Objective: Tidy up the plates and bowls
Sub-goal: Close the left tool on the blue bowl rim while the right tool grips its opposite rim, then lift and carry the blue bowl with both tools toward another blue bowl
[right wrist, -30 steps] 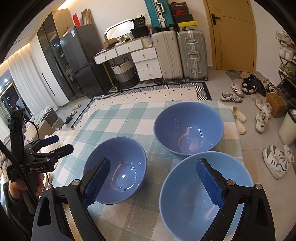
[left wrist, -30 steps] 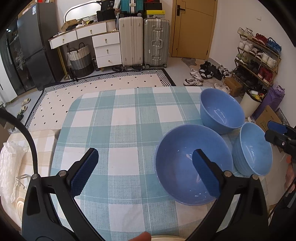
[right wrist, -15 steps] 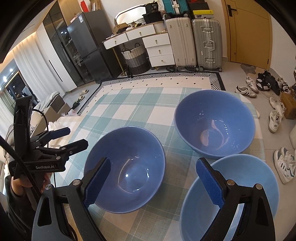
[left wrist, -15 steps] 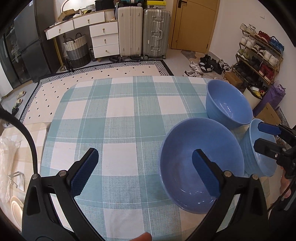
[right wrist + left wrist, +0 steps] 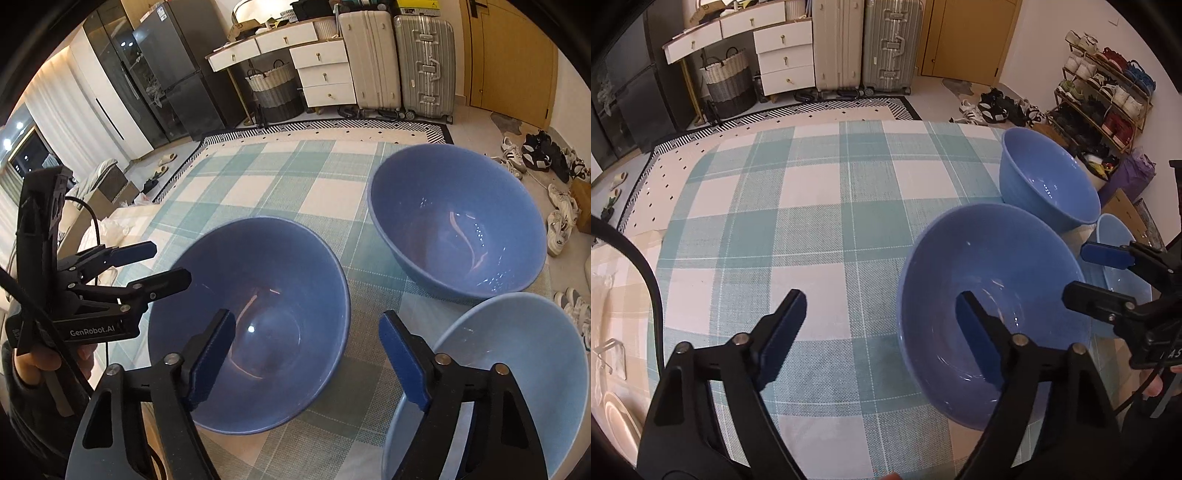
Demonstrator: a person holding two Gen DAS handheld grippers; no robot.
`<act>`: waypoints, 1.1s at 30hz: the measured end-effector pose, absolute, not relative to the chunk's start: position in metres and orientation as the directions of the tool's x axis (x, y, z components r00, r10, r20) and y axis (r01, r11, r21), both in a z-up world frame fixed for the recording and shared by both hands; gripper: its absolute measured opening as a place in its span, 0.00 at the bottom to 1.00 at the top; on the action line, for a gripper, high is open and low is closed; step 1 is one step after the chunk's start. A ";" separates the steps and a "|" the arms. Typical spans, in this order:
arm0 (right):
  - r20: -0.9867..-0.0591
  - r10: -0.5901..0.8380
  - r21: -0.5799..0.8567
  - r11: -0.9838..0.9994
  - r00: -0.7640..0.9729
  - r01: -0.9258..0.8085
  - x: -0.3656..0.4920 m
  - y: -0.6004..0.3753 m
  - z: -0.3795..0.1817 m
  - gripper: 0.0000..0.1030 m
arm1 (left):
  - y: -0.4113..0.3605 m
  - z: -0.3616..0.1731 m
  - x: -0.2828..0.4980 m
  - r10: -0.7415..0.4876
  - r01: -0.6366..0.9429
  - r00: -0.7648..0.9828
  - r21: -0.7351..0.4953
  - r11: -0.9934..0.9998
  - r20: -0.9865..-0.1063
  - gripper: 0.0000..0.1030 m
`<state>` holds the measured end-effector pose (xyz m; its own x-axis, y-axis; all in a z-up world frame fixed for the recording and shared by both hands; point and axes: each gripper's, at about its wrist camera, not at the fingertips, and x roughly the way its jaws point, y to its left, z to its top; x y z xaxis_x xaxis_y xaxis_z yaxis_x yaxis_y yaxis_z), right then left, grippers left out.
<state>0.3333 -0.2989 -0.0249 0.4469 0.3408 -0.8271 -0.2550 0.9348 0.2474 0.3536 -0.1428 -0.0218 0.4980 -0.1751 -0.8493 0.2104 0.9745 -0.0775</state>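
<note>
Three blue bowls stand on a green-and-white checked tablecloth [image 5: 812,221]. A dark blue near bowl [image 5: 990,306] [image 5: 255,310] is nearest both grippers. A second dark blue bowl [image 5: 1049,184] [image 5: 458,221] stands behind it. A lighter blue bowl [image 5: 1115,251] [image 5: 517,376] sits at the right edge. My left gripper [image 5: 882,332] is open, its right finger over the near bowl's inside. My right gripper [image 5: 306,354] is open above the near bowl's right rim, its right finger in front of the light bowl. Each gripper shows in the other's view, the right [image 5: 1108,280] and the left [image 5: 147,269].
The table's far and left parts hold only the cloth. Beyond the table are a patterned rug [image 5: 827,110], suitcases [image 5: 864,40], a white drawer unit [image 5: 317,66], a shoe rack [image 5: 1108,85] and loose shoes [image 5: 561,206] on the floor. A beige surface [image 5: 613,295] lies left of the table.
Both grippers have moved closer to the near bowl. The left gripper has shifted left and lower; the right gripper has swung left from over the light bowl toward the near bowl.
</note>
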 end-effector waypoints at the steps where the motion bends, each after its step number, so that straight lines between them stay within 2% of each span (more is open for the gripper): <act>1: -0.829 0.340 0.247 0.935 0.444 -0.256 0.334 -0.298 -0.027 0.76 | -0.144 -0.024 0.354 -0.175 0.214 0.493 -0.076 0.974 -0.852 0.74; 6: -0.839 0.335 0.251 0.938 0.430 -0.240 0.337 -0.297 -0.038 0.65 | -0.148 -0.034 0.356 -0.184 0.223 0.472 -0.085 0.971 -0.862 0.62; 7: -0.840 0.335 0.253 0.938 0.426 -0.238 0.337 -0.298 -0.039 0.59 | -0.149 -0.036 0.357 -0.185 0.224 0.469 -0.086 0.971 -0.864 0.60; 8: -0.843 0.337 0.257 0.937 0.420 -0.235 0.338 -0.299 -0.041 0.53 | -0.150 -0.038 0.357 -0.185 0.224 0.465 -0.087 0.971 -0.866 0.55; 12: -0.846 0.326 0.246 0.941 0.421 -0.233 0.338 -0.298 -0.043 0.50 | -0.150 -0.045 0.359 -0.194 0.224 0.450 -0.100 0.969 -0.872 0.29; 14: -0.850 0.325 0.244 0.940 0.414 -0.239 0.338 -0.296 -0.044 0.39 | -0.152 -0.050 0.360 -0.198 0.229 0.438 -0.104 0.968 -0.877 0.23; 15: -0.854 0.316 0.233 0.943 0.414 -0.240 0.339 -0.295 -0.045 0.37 | -0.152 -0.051 0.360 -0.198 0.230 0.435 -0.104 0.968 -0.878 0.19; 18: -0.857 0.298 0.210 0.947 0.420 -0.244 0.338 -0.293 -0.045 0.33 | -0.154 -0.057 0.360 -0.204 0.235 0.422 -0.110 0.966 -0.883 0.15; 20: -0.860 0.293 0.207 0.948 0.417 -0.241 0.339 -0.293 -0.047 0.25 | -0.155 -0.059 0.360 -0.204 0.236 0.420 -0.111 0.965 -0.884 0.11; 22: -0.865 0.275 0.186 0.953 0.420 -0.240 0.339 -0.291 -0.048 0.22 | -0.156 -0.059 0.360 -0.214 0.237 0.418 -0.121 0.964 -0.883 0.07; 26: -0.863 0.269 0.181 0.955 0.428 -0.234 0.339 -0.292 -0.048 0.18 | -0.156 -0.059 0.360 -0.214 0.235 0.419 -0.122 0.964 -0.882 0.07; 33: -0.846 0.274 0.184 0.955 0.458 -0.232 0.337 -0.292 -0.036 0.18 | -0.154 -0.046 0.356 -0.217 0.231 0.445 -0.123 0.965 -0.869 0.07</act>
